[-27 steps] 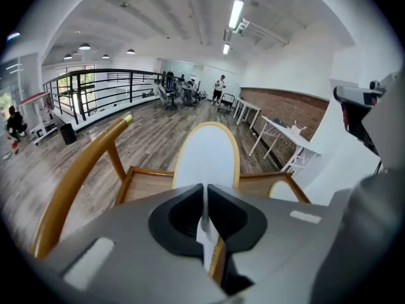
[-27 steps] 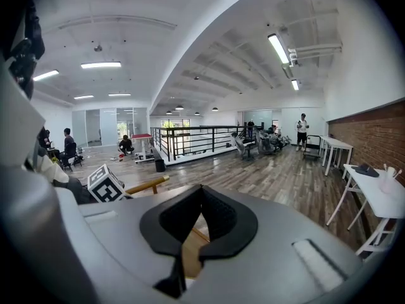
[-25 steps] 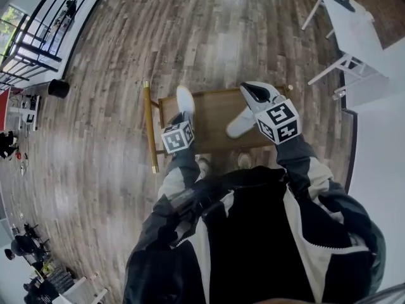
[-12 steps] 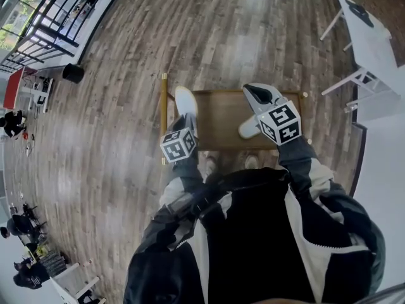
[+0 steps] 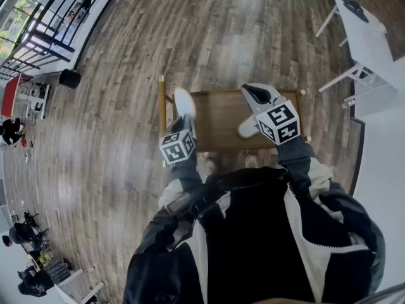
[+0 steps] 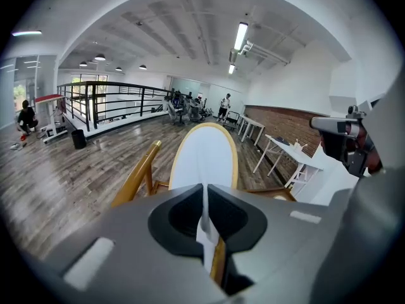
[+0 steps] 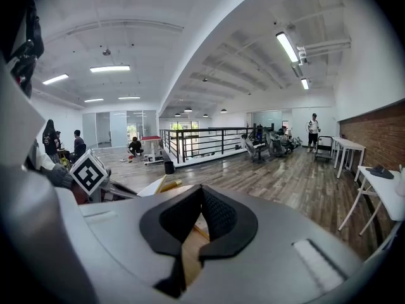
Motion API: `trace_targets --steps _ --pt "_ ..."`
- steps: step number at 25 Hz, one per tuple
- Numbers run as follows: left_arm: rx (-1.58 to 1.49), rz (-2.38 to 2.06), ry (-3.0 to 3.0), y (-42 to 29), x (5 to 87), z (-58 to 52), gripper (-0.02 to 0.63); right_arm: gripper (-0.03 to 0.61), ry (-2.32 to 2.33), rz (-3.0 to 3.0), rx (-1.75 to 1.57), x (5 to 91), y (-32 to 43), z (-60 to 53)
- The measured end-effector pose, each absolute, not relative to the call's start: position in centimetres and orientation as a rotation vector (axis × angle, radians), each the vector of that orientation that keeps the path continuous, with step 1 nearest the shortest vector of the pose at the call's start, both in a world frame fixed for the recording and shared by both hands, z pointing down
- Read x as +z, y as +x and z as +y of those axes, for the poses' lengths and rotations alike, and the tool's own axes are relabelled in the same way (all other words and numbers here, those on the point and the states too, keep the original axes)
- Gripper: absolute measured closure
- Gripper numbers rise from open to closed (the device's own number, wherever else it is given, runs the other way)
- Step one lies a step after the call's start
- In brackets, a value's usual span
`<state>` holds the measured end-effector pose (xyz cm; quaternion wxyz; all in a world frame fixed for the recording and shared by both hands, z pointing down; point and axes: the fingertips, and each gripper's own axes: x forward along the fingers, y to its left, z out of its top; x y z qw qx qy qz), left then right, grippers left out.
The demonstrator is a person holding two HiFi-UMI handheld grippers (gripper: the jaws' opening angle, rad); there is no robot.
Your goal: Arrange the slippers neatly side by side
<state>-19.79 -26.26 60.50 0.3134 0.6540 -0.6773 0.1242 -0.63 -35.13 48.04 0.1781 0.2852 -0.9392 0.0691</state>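
Note:
My left gripper [image 6: 205,186] is shut on the thin edge of a white slipper [image 6: 204,152], which stands up in front of it with its pale sole and yellowish rim facing me. From the head view this slipper [image 5: 184,102] hangs over the left end of a low wooden table [image 5: 218,106], with the left gripper [image 5: 184,121] just behind it. A second white slipper [image 5: 247,128] lies on the table's right part. My right gripper [image 5: 255,92] hovers over that slipper, jaws shut with nothing between them; only wood shows past the right gripper [image 7: 199,189].
A golden wooden rail [image 5: 162,116] runs along the table's left side. The person's shoes [image 5: 205,164] stand at the table's near edge. White tables [image 5: 364,37] stand at the right, and a black bin [image 5: 68,78] by a railing at the far left. Wood floor lies all around.
My left gripper has risen a little with its slipper. The right gripper has shifted slightly sideways over the table. The second slipper has not moved.

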Motion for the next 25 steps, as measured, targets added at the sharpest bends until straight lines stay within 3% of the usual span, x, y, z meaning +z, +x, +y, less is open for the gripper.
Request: trace_targets --steps 25 --pt "0.533 -1.666 1.584 -22.2 72.5 -29.1 0.584 0.571 0.968 -2.52 0.2 49.1 4.1 -35.2"
